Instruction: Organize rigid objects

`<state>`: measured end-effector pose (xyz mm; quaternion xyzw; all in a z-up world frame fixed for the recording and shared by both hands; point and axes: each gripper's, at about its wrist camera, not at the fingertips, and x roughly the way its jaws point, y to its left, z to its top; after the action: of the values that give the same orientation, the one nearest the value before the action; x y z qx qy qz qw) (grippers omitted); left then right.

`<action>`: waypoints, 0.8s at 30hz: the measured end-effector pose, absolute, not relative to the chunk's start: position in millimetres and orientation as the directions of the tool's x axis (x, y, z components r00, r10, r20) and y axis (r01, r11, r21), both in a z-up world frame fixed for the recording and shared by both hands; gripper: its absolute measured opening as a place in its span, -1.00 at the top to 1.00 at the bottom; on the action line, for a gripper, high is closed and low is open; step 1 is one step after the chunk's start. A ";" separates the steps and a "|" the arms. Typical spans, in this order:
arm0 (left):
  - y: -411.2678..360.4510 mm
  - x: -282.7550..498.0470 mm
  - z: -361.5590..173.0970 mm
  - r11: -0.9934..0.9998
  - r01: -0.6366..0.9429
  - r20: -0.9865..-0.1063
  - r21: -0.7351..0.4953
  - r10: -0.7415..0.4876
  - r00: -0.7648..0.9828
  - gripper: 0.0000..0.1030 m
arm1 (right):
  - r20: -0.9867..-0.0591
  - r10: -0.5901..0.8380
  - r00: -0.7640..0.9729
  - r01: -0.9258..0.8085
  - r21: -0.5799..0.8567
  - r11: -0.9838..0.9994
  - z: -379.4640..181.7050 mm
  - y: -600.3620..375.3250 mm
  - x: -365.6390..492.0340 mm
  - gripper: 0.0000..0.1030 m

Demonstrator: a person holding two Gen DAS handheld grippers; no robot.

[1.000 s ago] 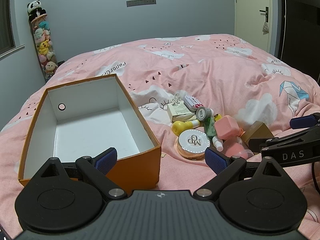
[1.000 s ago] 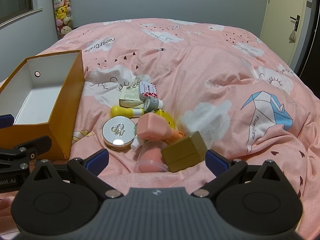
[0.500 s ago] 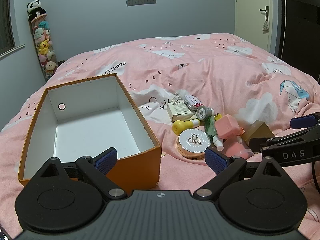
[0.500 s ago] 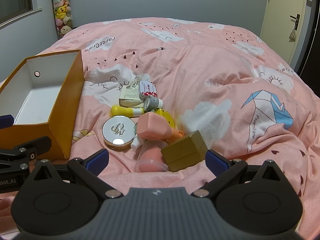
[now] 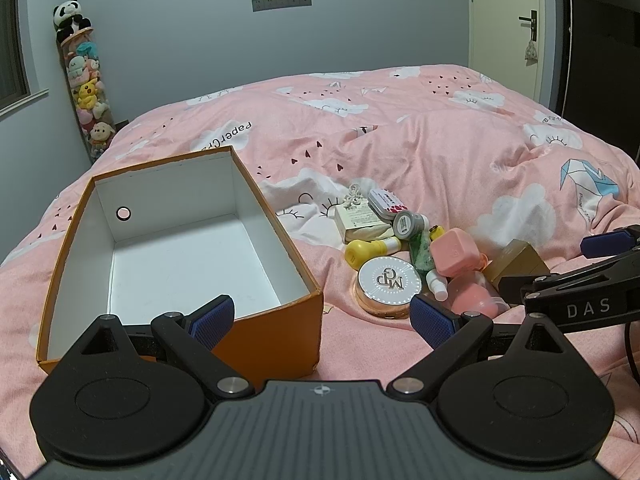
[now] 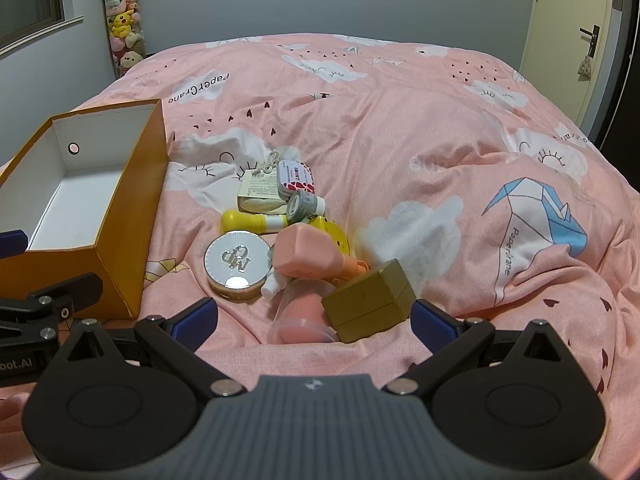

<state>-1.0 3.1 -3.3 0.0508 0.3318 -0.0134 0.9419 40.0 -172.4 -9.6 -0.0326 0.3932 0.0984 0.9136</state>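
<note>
Almost nothing has moved since a second ago: both the left gripper (image 5: 322, 316) and right gripper (image 6: 314, 314) hover with jaws apart, holding nothing. The small objects (image 6: 280, 248) lie heaped on the bed beside the empty orange box (image 5: 276, 320), so sorting has not begun.

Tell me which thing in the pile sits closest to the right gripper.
The gold box, at the pile's near edge just ahead of the right gripper; the other items lie farther back.

An open box (image 5: 176, 248) sits on the bed (image 5: 440, 148), with a pile of small items (image 5: 416, 256) to its right.
</note>
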 end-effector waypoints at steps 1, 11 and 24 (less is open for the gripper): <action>2.8 -0.8 -3.1 0.994 0.059 -0.627 0.087 0.008 0.779 -1.00 | -0.726 0.154 0.671 -0.205 0.019 0.979 -10.7 -172.1 40.3 -0.95; 2.9 -1.0 -3.3 0.994 0.059 -0.627 0.088 0.009 0.779 -1.00 | -0.730 0.156 0.666 -0.205 0.022 0.979 -13.5 -170.9 37.9 -0.95; 2.8 -3.4 -5.6 0.994 0.059 -0.631 0.088 0.010 0.776 -1.00 | -0.737 0.160 0.657 -0.206 0.028 0.978 -13.3 -171.1 41.4 -0.95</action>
<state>-3.4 2.8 -5.6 0.0511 0.3347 -0.0130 0.9408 41.4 -171.1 -13.3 -0.0289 0.4017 0.1006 0.9098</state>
